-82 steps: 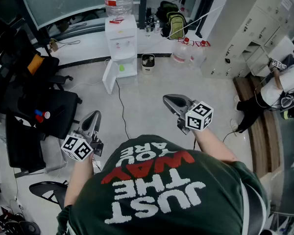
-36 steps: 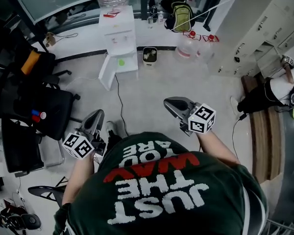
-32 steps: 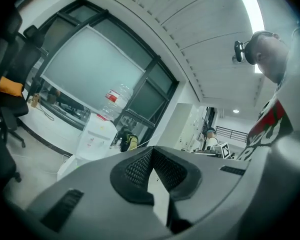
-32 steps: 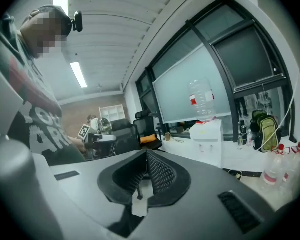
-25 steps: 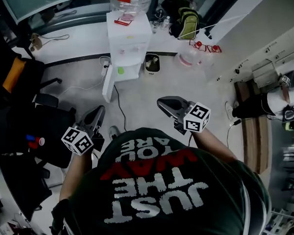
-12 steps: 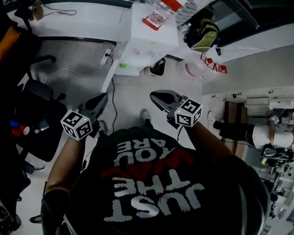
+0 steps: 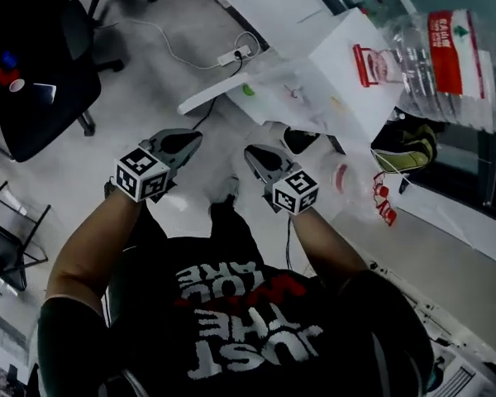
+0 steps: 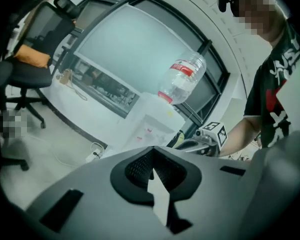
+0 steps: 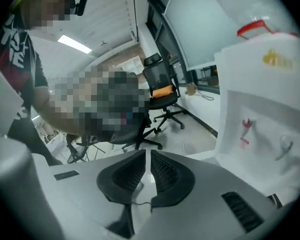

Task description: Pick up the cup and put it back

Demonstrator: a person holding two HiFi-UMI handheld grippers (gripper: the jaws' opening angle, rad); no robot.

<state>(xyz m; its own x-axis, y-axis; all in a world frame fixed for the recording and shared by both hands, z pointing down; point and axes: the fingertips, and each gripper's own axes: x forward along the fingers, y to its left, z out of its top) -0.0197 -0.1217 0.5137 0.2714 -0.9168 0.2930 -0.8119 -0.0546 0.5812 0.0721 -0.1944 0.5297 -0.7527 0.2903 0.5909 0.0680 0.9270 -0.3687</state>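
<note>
In the head view the person's forearms reach up the middle of the frame, each hand holding a gripper over the pale floor (image 7: 149, 81). The left gripper (image 7: 195, 137) sits left of centre and the right gripper (image 7: 251, 152) just right of it. Their tips lean toward each other, near but apart. Both sets of jaws are clenched with nothing between them. The left gripper view shows its dark pads meeting at the tip, and the right gripper view shows its pads drawn together to a thin seam. The white water dispenser (image 7: 335, 81) stands at the upper right of the head view, just beyond the right gripper, with a clear, red-labelled bottle (image 7: 442, 56) on top. A dark bin (image 7: 299, 140) sits at the dispenser's foot, and a green-trimmed backpack (image 7: 405, 147) lies to the right of it. A black office chair (image 7: 45, 98) fills the upper left, and a white power strip (image 7: 234, 55) lies on the floor at top centre. In the left gripper view the dispenser and bottle are at centre, with the right gripper to their lower right. The cup cannot be picked out in any view.
</note>
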